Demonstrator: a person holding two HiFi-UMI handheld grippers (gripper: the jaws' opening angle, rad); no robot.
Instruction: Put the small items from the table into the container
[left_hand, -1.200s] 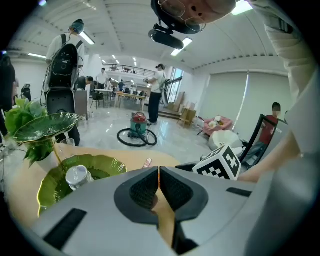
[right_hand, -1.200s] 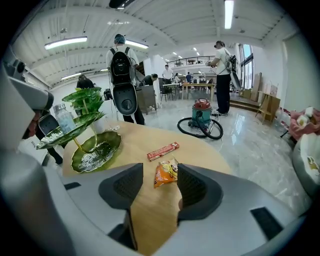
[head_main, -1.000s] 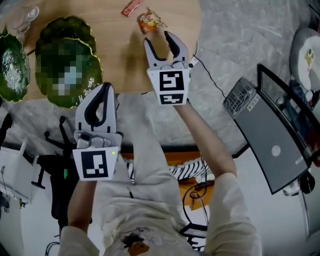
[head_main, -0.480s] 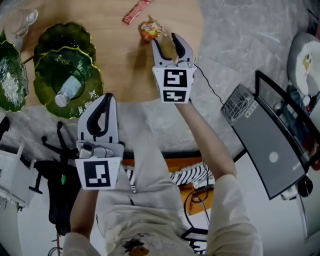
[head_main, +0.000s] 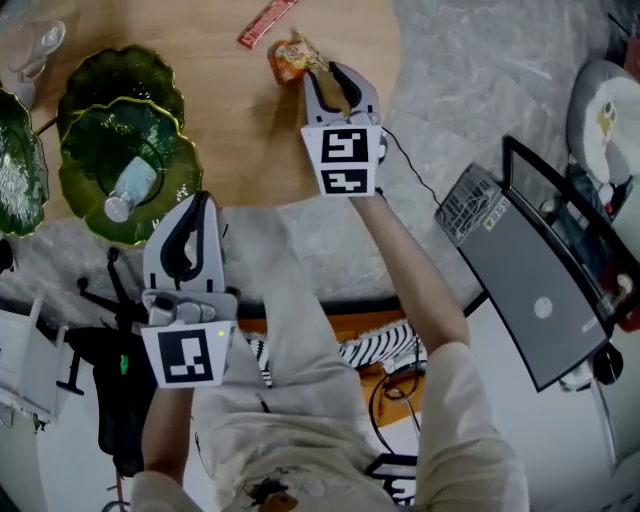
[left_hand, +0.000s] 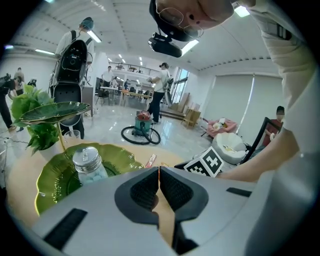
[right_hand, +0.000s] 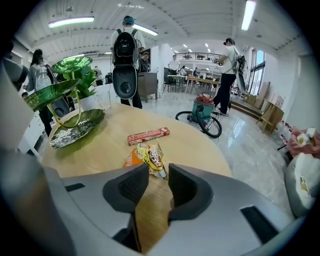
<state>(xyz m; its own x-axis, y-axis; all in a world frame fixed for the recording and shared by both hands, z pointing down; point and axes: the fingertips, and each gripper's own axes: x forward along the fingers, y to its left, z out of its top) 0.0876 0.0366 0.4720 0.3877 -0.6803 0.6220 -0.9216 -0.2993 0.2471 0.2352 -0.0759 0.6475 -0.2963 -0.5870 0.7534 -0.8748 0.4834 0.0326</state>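
On the round wooden table (head_main: 240, 120) lies an orange-and-yellow snack packet (head_main: 293, 57) (right_hand: 147, 157), with a red stick packet (head_main: 265, 22) (right_hand: 148, 135) just beyond it. My right gripper (head_main: 327, 72) (right_hand: 157, 172) points down at the snack packet. Its jaws are closing, the packet's near end lies between the tips, and a gap still shows. A green leaf-shaped dish (head_main: 160, 190) (left_hand: 50, 182) holds a small capped bottle (head_main: 130, 187) (left_hand: 90, 165). My left gripper (head_main: 197, 205) (left_hand: 159, 172) hovers at the table's near edge beside the dish, shut and empty.
More green leaf dishes (head_main: 120, 75) on a stand and a clear glass (head_main: 45, 40) stand at the table's left. On the floor to the right are a dark screen (head_main: 540, 280) and a cable. People walk about in the hall behind.
My right gripper has come down and forward until its tips straddle the snack packet's near end, and its jaws have narrowed. The left gripper has hardly moved.
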